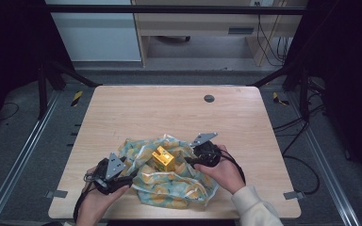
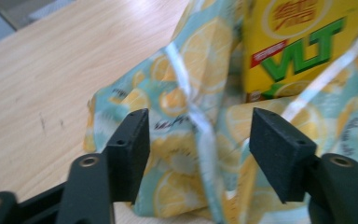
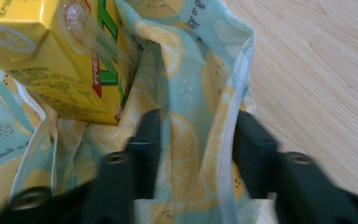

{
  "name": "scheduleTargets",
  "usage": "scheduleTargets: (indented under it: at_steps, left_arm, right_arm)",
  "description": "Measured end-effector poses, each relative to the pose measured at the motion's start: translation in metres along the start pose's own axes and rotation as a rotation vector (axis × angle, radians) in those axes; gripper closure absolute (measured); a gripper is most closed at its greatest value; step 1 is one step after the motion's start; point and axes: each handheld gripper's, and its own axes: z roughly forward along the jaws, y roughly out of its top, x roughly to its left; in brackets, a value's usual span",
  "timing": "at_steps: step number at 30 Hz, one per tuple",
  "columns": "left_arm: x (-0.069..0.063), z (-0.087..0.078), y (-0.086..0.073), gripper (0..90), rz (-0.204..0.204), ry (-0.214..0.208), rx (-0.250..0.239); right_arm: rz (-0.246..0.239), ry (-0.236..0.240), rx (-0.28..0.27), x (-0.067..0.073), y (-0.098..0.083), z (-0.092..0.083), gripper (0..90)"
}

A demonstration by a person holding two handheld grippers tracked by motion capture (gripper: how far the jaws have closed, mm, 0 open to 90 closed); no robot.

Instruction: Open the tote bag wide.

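Observation:
A pale blue cloth bag printed with lemons lies crumpled near the table's front edge. A yellow drink carton stands in its middle. My left gripper is at the bag's left edge. In the left gripper view its jaws stand apart, with a fold and a white strap of the bag between them and the carton behind. My right gripper is at the bag's right side. In the right gripper view its jaws straddle the bag's hemmed rim beside the carton, and the cloth between them lies flat, not pinched.
The wooden table has a round cable hole near its far edge. Dark frame posts and cables stand around the table on the floor.

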Motion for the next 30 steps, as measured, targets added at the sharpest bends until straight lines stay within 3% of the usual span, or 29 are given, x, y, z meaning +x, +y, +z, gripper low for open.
scheduleTargets:
  at_steps: [1, 2, 4, 5, 6, 7, 11, 13, 15, 16, 17, 19, 20, 21, 22, 24, 26, 27, 28, 29, 30]
  left_arm:
    - [0.001, 0.002, -0.001, 37.2, -0.010, -0.007, 0.003]
    - [0.000, 0.007, -0.004, 37.4, -0.005, -0.015, 0.044]
    - [0.000, 0.008, -0.005, 42.8, 0.005, -0.017, 0.071]
    - [0.000, 0.011, -0.006, 42.8, 0.010, -0.016, 0.113]
    - [-0.001, 0.013, -0.008, 47.5, 0.001, -0.022, 0.128]
    - [0.001, 0.016, -0.011, 60.1, 0.006, -0.066, 0.167]
    - [0.008, 0.023, -0.012, 80.0, -0.003, -0.085, 0.191]
    - [0.016, 0.023, -0.009, 84.3, -0.029, -0.092, 0.150]
    - [0.023, 0.019, -0.004, 88.4, -0.027, -0.047, 0.108]
    - [0.033, 0.016, -0.002, 89.6, -0.034, -0.019, 0.094]
    - [0.033, 0.016, -0.002, 89.8, -0.034, -0.019, 0.094]
    - [0.049, 0.018, -0.005, 90.0, -0.064, 0.004, 0.096]
    - [0.055, 0.020, -0.008, 90.0, -0.093, -0.004, 0.097]
    - [0.055, 0.020, -0.008, 90.0, -0.093, -0.004, 0.097]
    - [0.059, 0.022, -0.012, 90.0, -0.121, -0.032, 0.094]
    - [0.056, 0.021, -0.013, 89.0, -0.108, -0.050, 0.088]
    - [0.054, 0.017, -0.012, 82.0, -0.100, -0.056, 0.074]
    - [0.051, 0.013, -0.010, 76.2, -0.095, -0.038, 0.047]
    - [0.049, 0.009, -0.007, 76.2, -0.088, -0.016, 0.015]
    - [0.047, 0.003, -0.004, 66.3, -0.086, -0.006, -0.015]
    - [0.045, -0.003, -0.001, 63.7, -0.096, -0.008, -0.059]
  right_arm:
    - [0.000, 0.000, 0.000, 0.000, 0.000, 0.000, 66.4]
    - [0.008, 0.010, -0.022, -0.002, 0.003, 0.000, 80.0]
    - [0.008, 0.019, -0.037, -0.004, 0.005, 0.000, 84.1]
    - [0.009, 0.019, -0.049, -0.005, 0.007, -0.001, 87.8]
    - [0.009, 0.020, -0.064, -0.006, 0.010, -0.003, 89.5]
    - [0.011, 0.025, -0.082, -0.009, 0.013, -0.004, 89.9]
    - [0.007, 0.027, -0.095, -0.010, 0.019, -0.005, 90.0]
    - [0.010, 0.038, -0.118, -0.011, 0.024, -0.006, 90.0]
    - [0.003, 0.028, -0.136, -0.012, 0.030, -0.009, 90.0]
    - [0.012, 0.013, -0.157, -0.016, 0.036, -0.015, 90.0]
    - [0.012, 0.013, -0.157, -0.016, 0.036, -0.015, 90.0]
    - [0.033, -0.012, -0.179, -0.028, 0.042, -0.020, 90.0]
    - [0.043, -0.014, -0.185, -0.031, 0.043, -0.020, 90.0]
    - [0.043, -0.014, -0.185, -0.031, 0.043, -0.020, 90.0]
    - [0.062, -0.016, -0.175, -0.036, 0.043, -0.016, 90.0]
    - [0.064, -0.015, -0.156, -0.036, 0.040, -0.009, 90.0]
    - [0.059, 0.008, -0.141, -0.032, 0.036, -0.003, 90.0]
    - [0.055, 0.015, -0.138, -0.031, 0.036, -0.002, 90.0]
    - [0.055, 0.015, -0.138, -0.031, 0.036, -0.002, 90.0]
    - [0.051, 0.028, -0.145, -0.028, 0.036, -0.002, 90.0]
    - [0.048, 0.028, -0.147, -0.027, 0.036, -0.003, 90.0]
